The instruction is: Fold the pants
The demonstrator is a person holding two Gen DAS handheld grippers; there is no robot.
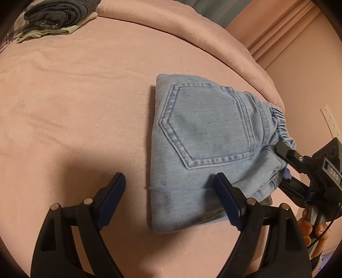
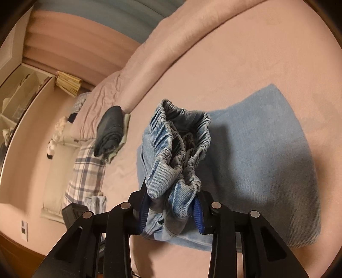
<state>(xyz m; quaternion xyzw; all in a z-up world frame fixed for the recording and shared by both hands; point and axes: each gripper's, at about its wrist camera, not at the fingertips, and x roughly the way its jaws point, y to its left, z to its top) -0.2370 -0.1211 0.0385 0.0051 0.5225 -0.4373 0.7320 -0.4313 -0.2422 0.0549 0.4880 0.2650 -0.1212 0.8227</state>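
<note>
Light blue denim pants (image 1: 205, 132) lie folded on the pink bedspread (image 1: 74, 107), back pocket up. My left gripper (image 1: 168, 181) is open and empty, hovering over the near left corner of the pants. My right gripper (image 1: 280, 169) is shut on the elastic waistband end at the right. In the right wrist view the bunched waistband (image 2: 181, 136) is pinched between the right gripper's (image 2: 171, 203) fingers and lifted above the folded legs (image 2: 267, 160).
A stack of folded dark clothes (image 1: 55, 17) sits at the far left of the bed; it also shows in the right wrist view (image 2: 111, 128). A plaid pillow (image 2: 85, 175) and shelves (image 2: 23, 92) lie beyond the bed. The bed edge (image 1: 267, 81) runs close on the right.
</note>
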